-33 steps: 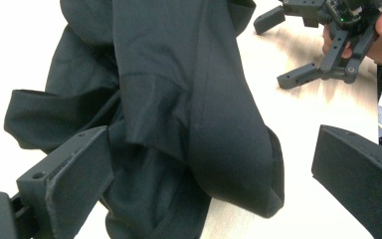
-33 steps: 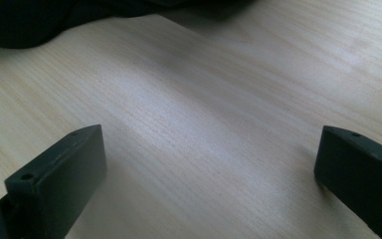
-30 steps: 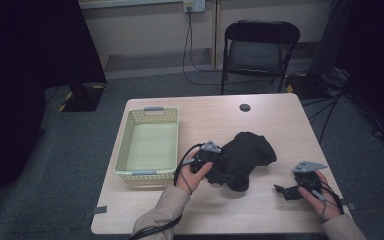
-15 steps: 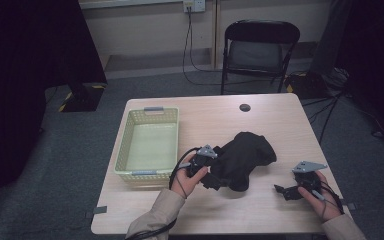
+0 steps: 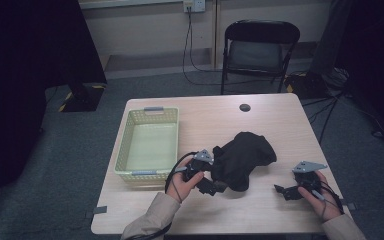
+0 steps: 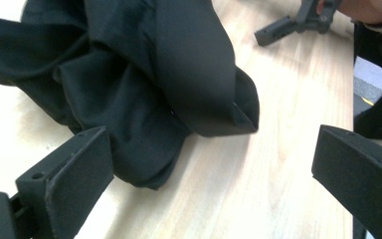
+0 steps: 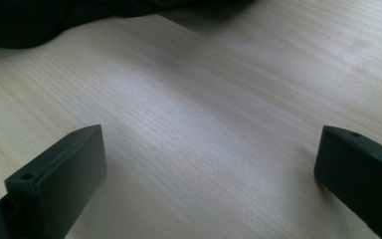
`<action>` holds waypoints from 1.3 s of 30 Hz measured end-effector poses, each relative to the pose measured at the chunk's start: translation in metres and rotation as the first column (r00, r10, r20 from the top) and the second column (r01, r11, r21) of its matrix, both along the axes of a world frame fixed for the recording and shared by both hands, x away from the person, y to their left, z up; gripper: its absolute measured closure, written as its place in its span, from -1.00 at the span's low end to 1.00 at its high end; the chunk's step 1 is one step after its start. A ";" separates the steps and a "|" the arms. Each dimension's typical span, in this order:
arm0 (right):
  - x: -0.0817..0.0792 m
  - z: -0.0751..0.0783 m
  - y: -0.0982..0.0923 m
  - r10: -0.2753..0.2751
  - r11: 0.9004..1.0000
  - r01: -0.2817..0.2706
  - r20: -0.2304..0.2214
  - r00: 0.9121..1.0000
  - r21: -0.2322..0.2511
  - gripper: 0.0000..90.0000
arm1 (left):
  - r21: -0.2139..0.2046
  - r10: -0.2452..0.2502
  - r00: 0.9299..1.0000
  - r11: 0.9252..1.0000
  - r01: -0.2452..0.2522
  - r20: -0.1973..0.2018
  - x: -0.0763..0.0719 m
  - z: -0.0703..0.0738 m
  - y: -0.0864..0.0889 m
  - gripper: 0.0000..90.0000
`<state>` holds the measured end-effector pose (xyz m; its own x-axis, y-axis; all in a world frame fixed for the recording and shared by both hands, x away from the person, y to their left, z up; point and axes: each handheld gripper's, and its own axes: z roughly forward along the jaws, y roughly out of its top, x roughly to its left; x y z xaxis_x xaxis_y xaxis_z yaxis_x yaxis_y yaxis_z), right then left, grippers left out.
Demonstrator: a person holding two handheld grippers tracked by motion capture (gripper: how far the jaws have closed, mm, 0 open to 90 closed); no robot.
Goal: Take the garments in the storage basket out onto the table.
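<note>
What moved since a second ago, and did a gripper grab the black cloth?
The left gripper slid a little nearer the person, down along the edge of the cloth. It has not grabbed anything: its jaws are open beside the cloth. The cloth barely changed shape. The right gripper stayed open over the bare table, and the basket stayed where it was.

The cloth (image 5: 242, 159) I work at is plain black, no print or stripe on it, and it lies on my table (image 5: 275, 125) of pale wood with a fine straight grain. Left of the cloth stands a pale yellow-green basket (image 5: 147, 145) with a lattice wall and grey handles. My left gripper (image 5: 211, 186) is black with a grey plate on top; my right gripper (image 5: 286, 192), right of the cloth, is coloured the same. Beyond the cloth a small black disc (image 5: 245, 107) sits on the wood.
</note>
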<state>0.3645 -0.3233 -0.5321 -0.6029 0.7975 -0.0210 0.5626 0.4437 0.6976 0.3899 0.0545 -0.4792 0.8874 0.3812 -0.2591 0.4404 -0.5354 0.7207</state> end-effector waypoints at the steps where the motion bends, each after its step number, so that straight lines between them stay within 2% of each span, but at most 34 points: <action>1: 0.000 0.000 0.000 0.000 1.000 0.000 0.000 1.000 0.000 -1.00 | 0.003 0.001 1.000 1.000 -0.001 0.000 -0.001 -0.001 0.001 -0.96; 9: 0.000 0.000 0.000 0.000 1.000 0.000 0.000 1.000 0.000 -1.00 | 0.029 -0.007 1.000 1.000 0.007 -0.005 -0.004 -0.005 0.013 -0.95; 24: 0.000 0.000 0.000 0.000 1.000 0.000 0.000 1.000 0.000 -1.00 | 0.043 -0.014 1.000 0.999 0.015 -0.027 -0.012 -0.013 0.028 -0.95; 34: 0.000 0.000 0.000 0.000 1.000 0.000 0.000 1.000 0.000 -1.00 | 0.052 -0.001 1.000 0.999 0.002 -0.023 -0.016 -0.014 0.040 -0.95; 39: 0.000 0.000 0.000 0.000 1.000 0.000 0.000 1.000 0.000 -1.00 | 0.071 -0.004 1.000 0.997 0.006 -0.021 -0.019 -0.017 0.045 -0.95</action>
